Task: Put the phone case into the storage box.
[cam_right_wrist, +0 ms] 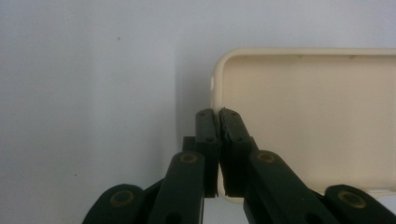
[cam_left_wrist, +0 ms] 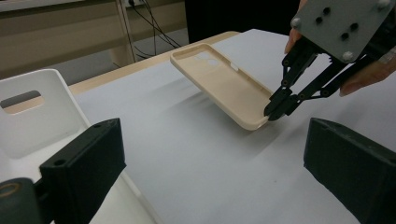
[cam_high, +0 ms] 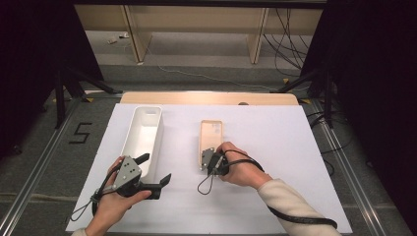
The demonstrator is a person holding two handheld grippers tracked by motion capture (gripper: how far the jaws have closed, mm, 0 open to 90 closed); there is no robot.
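Plainly, the right gripper (cam_left_wrist: 276, 108) had its two black jaws pinched together on the near edge of the beige phone case (cam_left_wrist: 223, 84), the thin wall caught between the pads. In the left gripper view the case hung tilted, its gripped end low and its far end with the camera cut-out lifted off the white table sheet (cam_left_wrist: 196, 154), a shadow beneath it. From the right gripper's own camera the jaws met on the case's rim (cam_right_wrist: 217, 93), the hollow inside facing up. The right hand (cam_high: 241, 167) wrapped the gripper body near the table's middle. To its left, the left gripper (cam_high: 158, 179) stood with its jaws wide apart and nothing between them, just beside the near end of the white bin (cam_high: 142, 132), which lay lengthwise, well apart from the case.
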